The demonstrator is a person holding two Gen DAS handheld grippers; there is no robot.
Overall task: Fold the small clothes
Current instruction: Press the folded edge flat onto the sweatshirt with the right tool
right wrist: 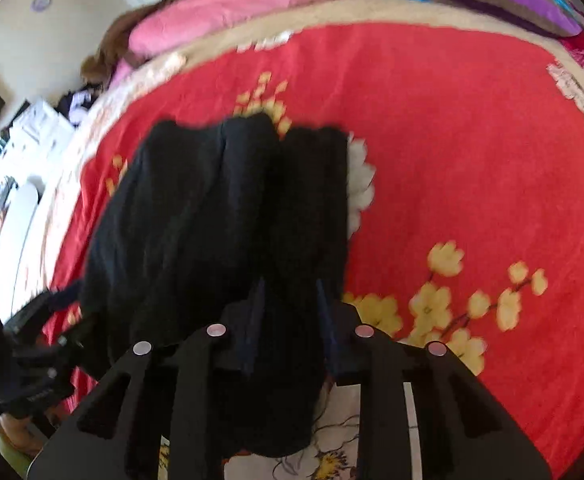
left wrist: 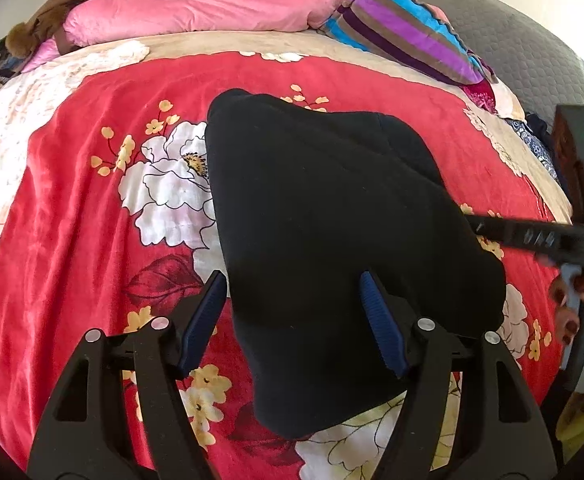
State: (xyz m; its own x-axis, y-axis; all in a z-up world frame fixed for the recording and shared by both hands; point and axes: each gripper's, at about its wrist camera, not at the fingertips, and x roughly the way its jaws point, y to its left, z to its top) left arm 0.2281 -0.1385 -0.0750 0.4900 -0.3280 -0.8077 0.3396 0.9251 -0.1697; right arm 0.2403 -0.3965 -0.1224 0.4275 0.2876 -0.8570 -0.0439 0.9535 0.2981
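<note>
Bed (left wrist: pixel 72 208): covered by a red blanket with white and yellow flowers.
Bedding: 1 pink quilt (left wrist: pixel 212 8) rolled along the far edge, 1 striped pillow (left wrist: pixel 408 36) beside it.
Black garment (left wrist: pixel 332 220): lies mid-bed on the blanket, its near end between both grippers.
Left gripper (left wrist: pixel 294 296): jaws spread wide, 1 blue pad over the blanket, 1 over the cloth; nothing pinched.
Right gripper (right wrist: pixel 290 300): narrow gap, blurred, black cloth between the fingers; whether the pads press it cannot be told.
Hand (left wrist: pixel 572 312): holds the right gripper's handle at the left-wrist view's right edge.
</note>
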